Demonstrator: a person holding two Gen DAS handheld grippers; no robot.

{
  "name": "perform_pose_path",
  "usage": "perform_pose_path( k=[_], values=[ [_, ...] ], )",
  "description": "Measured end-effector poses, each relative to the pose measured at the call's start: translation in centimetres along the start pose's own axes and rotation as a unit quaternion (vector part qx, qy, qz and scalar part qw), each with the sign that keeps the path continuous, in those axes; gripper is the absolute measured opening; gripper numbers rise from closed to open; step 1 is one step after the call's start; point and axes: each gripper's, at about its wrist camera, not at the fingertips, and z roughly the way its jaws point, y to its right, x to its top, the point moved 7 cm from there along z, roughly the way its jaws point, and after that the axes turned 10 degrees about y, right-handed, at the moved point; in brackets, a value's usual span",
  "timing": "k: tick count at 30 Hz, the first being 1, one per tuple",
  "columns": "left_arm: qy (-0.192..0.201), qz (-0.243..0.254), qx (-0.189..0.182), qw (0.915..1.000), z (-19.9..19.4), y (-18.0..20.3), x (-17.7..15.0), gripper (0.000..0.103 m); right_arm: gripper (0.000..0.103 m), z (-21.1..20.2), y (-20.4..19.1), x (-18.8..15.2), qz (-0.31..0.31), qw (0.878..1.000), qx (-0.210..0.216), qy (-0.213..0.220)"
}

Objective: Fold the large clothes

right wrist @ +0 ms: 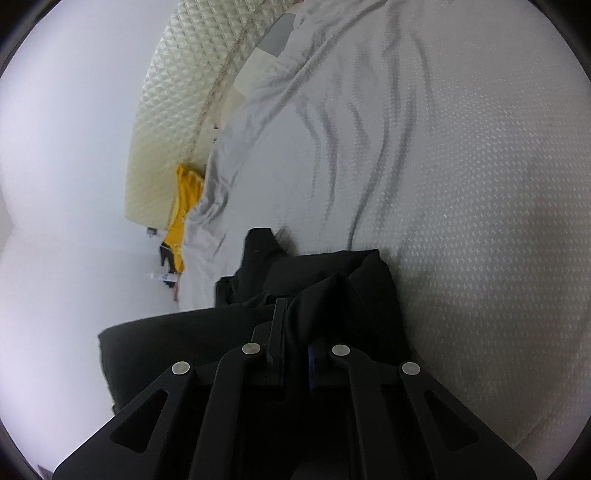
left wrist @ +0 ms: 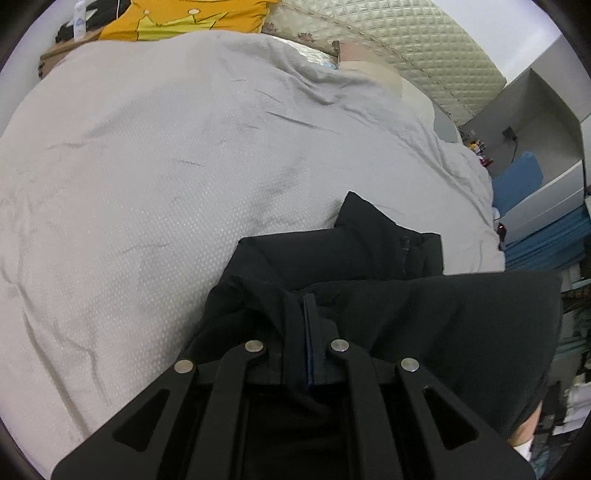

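A black garment (left wrist: pixel 406 295) with a zipper hangs above a bed covered by a light grey duvet (left wrist: pixel 166 166). My left gripper (left wrist: pixel 304 314) is shut on a bunched edge of the garment, its fingers mostly wrapped by the cloth. In the right wrist view the same black garment (right wrist: pixel 325 280) drapes over my right gripper (right wrist: pixel 295 314), which is shut on another part of its edge. The cloth stretches between both grippers and hides the fingertips. The grey duvet (right wrist: pixel 443 184) fills the right of that view.
A yellow pillow (left wrist: pixel 184 18) and a quilted cream headboard (left wrist: pixel 424 48) lie at the far end of the bed. A white cabinet (left wrist: pixel 546 147) and blue items (left wrist: pixel 517 184) stand at the right. In the right wrist view a white wall (right wrist: pixel 66 147) fills the left.
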Motion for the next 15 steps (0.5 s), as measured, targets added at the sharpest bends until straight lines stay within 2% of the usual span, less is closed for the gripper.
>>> perform_pose_path(
  k=[2, 3, 4, 5, 6, 7, 8, 9, 10, 12, 15],
  values=[
    [-0.002, -0.024, -0.011, 0.9997, -0.7, -0.3, 0.1, 0.009, 0.012, -0.7, -0.3, 0.0, 0.002, 1.0, 0.013, -0.003],
    [-0.006, -0.037, -0.016, 0.9991, -1.1, -0.5, 0.0, 0.011, 0.02, -1.3, -0.5, -0.1, 0.005, 1.0, 0.021, -0.003],
    [-0.008, -0.045, -0.023, 0.9987, -1.2, -0.4, -0.1, 0.017, 0.026, -1.8, -0.8, -0.2, 0.006, 1.0, 0.029, -0.003],
    [-0.007, -0.053, -0.034, 0.998, -1.9, -0.4, -0.3, 0.023, 0.037, -2.4, -1.1, -0.3, 0.005, 0.999, 0.035, -0.002],
    [-0.002, -0.055, -0.042, 0.9976, -2.6, -0.2, -0.3, 0.037, 0.052, -3.3, -1.5, -0.5, 0.0, 0.999, 0.039, 0.003],
    [0.005, -0.053, -0.047, 0.9975, -3.2, -0.1, -0.4, 0.051, 0.056, -3.8, -1.8, -0.6, -0.007, 0.999, 0.038, 0.007],
    [0.021, -0.048, -0.044, 0.9977, -4.5, 0.0, -0.4, 0.059, 0.057, -4.7, -2.3, -0.7, -0.021, 0.999, 0.033, 0.013],
    [0.039, -0.041, -0.041, 0.9976, -5.7, 0.1, -0.3, 0.075, 0.057, -5.5, -2.8, -0.9, -0.034, 0.999, 0.027, 0.016],
    [0.056, -0.033, -0.044, 0.9969, -6.8, 0.2, -0.1, 0.08, 0.057, -6.3, -3.4, -1.1, -0.049, 0.998, 0.02, 0.019],
    [0.09, -0.005, -0.046, 0.9949, -9.6, 0.6, 0.0, 0.08, 0.058, -8.4, -4.6, -1.4, -0.09, 0.995, -0.012, 0.039],
    [0.139, 0.041, -0.025, 0.9891, -12.6, 1.4, -0.5, 0.08, 0.058, -11.4, -6.9, -2.2, -0.158, 0.983, -0.051, 0.085]
  ],
)
